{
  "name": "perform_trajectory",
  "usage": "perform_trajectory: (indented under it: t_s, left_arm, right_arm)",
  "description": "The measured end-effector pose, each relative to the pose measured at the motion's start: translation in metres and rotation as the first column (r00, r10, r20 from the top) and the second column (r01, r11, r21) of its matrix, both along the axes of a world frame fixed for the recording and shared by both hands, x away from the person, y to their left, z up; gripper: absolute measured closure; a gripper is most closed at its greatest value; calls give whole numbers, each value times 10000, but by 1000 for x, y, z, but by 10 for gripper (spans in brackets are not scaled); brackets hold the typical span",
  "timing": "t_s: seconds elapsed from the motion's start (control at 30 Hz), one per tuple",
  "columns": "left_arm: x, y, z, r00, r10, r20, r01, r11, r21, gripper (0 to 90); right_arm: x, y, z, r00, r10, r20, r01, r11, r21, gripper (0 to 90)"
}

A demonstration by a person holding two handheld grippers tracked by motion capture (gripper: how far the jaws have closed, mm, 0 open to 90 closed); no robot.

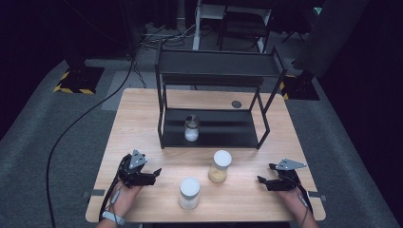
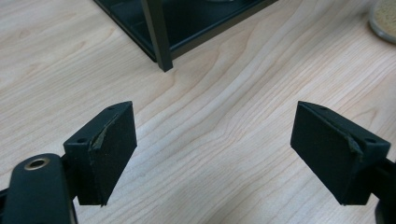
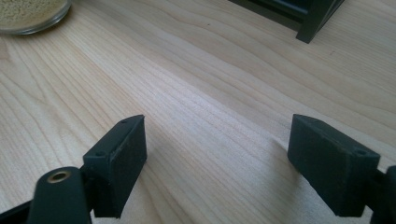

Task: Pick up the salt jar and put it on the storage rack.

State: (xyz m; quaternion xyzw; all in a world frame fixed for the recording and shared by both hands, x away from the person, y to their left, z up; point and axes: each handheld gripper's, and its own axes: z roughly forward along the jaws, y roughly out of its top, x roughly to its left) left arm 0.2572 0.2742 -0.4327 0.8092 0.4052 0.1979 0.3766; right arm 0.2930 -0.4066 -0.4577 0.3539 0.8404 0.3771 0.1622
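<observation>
Three jars are in the high view. A jar of white powder [image 1: 191, 129] stands on the lower shelf of the black rack [image 1: 214, 76]. A white-lidded jar of yellow grains [image 1: 220, 166] stands on the table in front of the rack, and its base shows as the yellow jar [image 2: 384, 21] and the yellow jar [image 3: 30, 14] in the gripper views. A white-lidded jar of white contents [image 1: 189, 193] stands nearer the front edge. My left gripper [image 1: 156, 174] rests low at the front left, open and empty [image 2: 215, 154]. My right gripper [image 1: 263, 182] sits at the front right, open and empty [image 3: 217, 163].
The wooden table [image 1: 142, 118] holds the two-tier rack at its back half; a rack leg [image 2: 159, 37] stands just ahead of the left jaws, another rack leg [image 3: 314, 23] ahead of the right. A small dark disc [image 1: 236, 104] lies behind the rack. Cables run over the grey floor.
</observation>
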Motion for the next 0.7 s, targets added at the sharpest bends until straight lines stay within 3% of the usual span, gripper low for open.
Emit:
perform_trajectory:
  t_s: [0.37,0.57,0.7]
  left_arm:
    - [13,-9,-4,9960,-61,-893,110,9985,542,133]
    - [23,-10,-11,9887,80,-1494,24,9976,694,92]
    - [22,-7,-18,9919,110,-1264,-35,9982,597,15]
  right_arm:
    - [0,0,0,10000,-12,-4,12,10000,1,195]
    - [0,0,0,10000,-12,-7,12,10000,2,195]
    - [0,0,0,10000,-11,-4,11,10000,1,195]
